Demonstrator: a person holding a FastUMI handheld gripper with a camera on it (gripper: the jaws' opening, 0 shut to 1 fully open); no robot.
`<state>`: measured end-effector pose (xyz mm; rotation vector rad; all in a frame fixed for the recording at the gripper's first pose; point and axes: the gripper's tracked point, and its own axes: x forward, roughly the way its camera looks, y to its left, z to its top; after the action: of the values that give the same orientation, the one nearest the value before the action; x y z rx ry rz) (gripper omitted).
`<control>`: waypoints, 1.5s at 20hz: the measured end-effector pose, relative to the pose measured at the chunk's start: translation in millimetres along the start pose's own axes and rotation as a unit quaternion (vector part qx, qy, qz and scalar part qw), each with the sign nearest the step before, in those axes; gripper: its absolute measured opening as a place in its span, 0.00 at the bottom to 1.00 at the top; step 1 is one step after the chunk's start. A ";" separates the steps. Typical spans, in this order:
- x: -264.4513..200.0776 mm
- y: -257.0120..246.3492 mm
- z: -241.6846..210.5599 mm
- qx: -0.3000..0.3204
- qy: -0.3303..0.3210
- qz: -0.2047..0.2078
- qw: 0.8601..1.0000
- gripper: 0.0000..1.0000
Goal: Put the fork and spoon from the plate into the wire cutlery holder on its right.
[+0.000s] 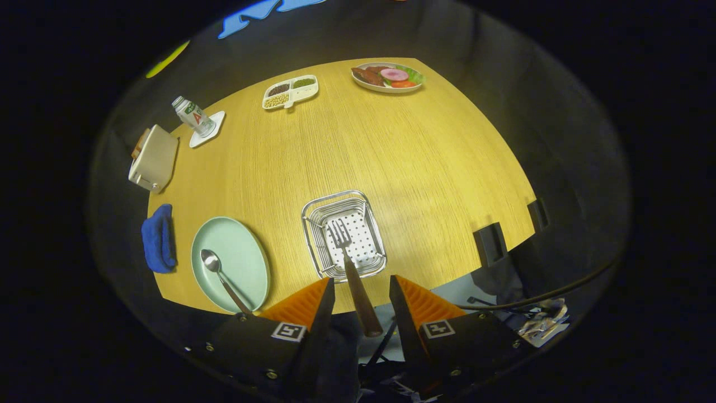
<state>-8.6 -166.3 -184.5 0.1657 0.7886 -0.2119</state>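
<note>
The wire cutlery holder (316,235) stands on the wooden table just ahead of my fingers. A fork (348,263) with a dark handle has its tines inside the holder. Its handle slants back over the near rim and runs between my fingers. My gripper (362,280) is open above the table's near edge, and neither orange finger (305,302) touches the fork's handle. Left of the holder, the pale green plate (240,252) carries the spoon (215,266), its bowl pointing away from me.
A blue cloth (158,238) lies left of the plate. Beyond it stand a cream box-shaped appliance (152,158) and a bottle (193,116) on a coaster. A divided snack dish (290,91) and a plate of food (387,76) sit at the far edge. Black clamps (490,243) grip the table's right edge.
</note>
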 end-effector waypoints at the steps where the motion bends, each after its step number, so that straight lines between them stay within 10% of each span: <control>1: -2.3 0.7 1.0 0.002 -0.004 0.002 1.000 0.64; 19: -46.8 85.1 53.2 -0.091 -0.141 0.044 0.985 0.64; 30: -21.7 191.9 11.4 -0.206 -0.101 0.116 0.966 0.64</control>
<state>32.3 19.3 -147.8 -0.1556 0.5885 0.1579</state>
